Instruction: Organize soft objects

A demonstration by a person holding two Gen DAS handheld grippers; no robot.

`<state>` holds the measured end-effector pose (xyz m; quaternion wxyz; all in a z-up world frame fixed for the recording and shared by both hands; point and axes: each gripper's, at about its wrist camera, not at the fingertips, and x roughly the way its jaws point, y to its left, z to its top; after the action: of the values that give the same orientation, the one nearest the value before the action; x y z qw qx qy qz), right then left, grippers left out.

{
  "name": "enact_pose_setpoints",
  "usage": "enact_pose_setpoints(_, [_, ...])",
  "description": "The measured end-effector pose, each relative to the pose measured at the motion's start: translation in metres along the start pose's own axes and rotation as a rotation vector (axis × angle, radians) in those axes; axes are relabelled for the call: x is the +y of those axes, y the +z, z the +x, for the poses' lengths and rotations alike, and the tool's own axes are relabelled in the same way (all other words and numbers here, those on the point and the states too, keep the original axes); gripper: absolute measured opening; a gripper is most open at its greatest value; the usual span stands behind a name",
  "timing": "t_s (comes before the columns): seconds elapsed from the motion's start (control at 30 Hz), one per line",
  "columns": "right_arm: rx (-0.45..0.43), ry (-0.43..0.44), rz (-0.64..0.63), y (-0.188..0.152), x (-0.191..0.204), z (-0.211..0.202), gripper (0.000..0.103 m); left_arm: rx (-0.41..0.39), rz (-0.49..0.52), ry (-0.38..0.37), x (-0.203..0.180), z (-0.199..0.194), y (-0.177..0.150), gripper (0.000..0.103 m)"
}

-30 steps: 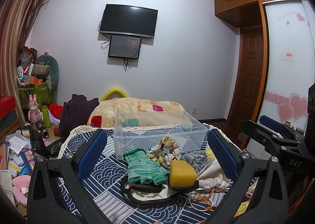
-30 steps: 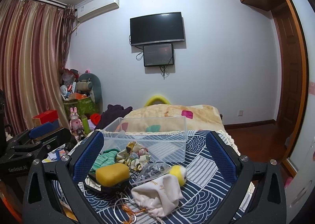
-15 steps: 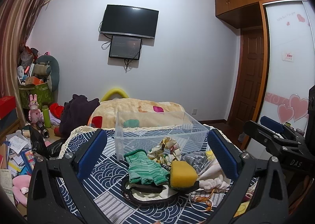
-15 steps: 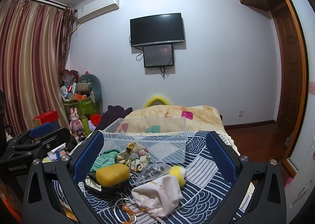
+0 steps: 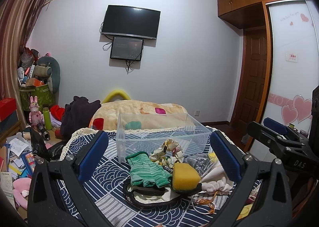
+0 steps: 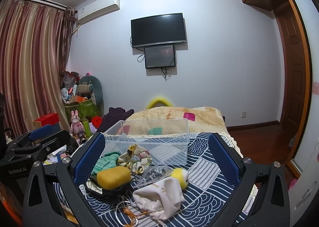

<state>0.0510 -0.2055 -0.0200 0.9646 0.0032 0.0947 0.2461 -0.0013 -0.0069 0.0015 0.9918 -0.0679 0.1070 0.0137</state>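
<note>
Nothing shifted since earlier, both tools (image 5: 159,151) (image 6: 156,155) wide, empty, ribbed green glove (image 5: 148,171), yellow sponge (image 5: 185,176), clear bin (image 5: 159,133).

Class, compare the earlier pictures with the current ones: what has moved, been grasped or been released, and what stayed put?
Nothing visibly changed. Both grippers, left and right, stay open and empty over the pile; the green glove, yellow sponge, white pouch and clear bin lie as before.

The glove (image 5: 148,171) lies left of the sponge (image 5: 185,176), bin (image 5: 159,135) behind.
</note>
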Motion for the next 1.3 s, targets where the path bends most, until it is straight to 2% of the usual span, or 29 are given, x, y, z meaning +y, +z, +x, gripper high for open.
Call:
enact_pose_setpoints(0.57, [0.006, 0.019, -0.014, -0.004, -0.001, 0.005, 0.103, 0.001, -0.003, -0.01, 0.001, 0.001, -0.002, 0.103])
enact_pose_setpoints(0.63, [0.012, 0.019, -0.012, -0.005, -0.002, 0.007, 0.1, 0.006, -0.003, -0.009, 0.002, 0.002, -0.003, 0.102])
enact_pose_setpoints(0.7, [0.026, 0.018, -0.014, -0.008, -0.004, 0.009, 0.095, 0.014, -0.006, -0.012, 0.003, 0.004, -0.005, 0.097])
enact_pose_setpoints(0.77, [0.051, 0.016, -0.012, -0.012, -0.008, 0.013, 0.088, 0.033, -0.009, -0.022, 0.005, 0.007, -0.007, 0.083])
enact_pose_setpoints(0.87, [0.096, 0.02, 0.002, -0.021, -0.016, 0.018, 0.078, 0.088, -0.01, -0.036, 0.004, 0.018, -0.012, 0.08])
enact_pose_setpoints(1.07, [0.203, 0.049, 0.042, -0.039, -0.028, 0.033, 0.066, 0.172, -0.007, -0.076, -0.003, 0.037, -0.028, 0.077])
enact_pose_setpoints(1.23, [0.263, 0.07, 0.044, -0.051, -0.028, 0.042, 0.066, 0.25, -0.003, -0.111, -0.014, 0.054, -0.044, 0.077])
enact_pose_setpoints(1.3, [0.282, 0.072, 0.039, -0.055, -0.026, 0.043, 0.066, 0.264, 0.007, -0.116, -0.019, 0.059, -0.05, 0.07])
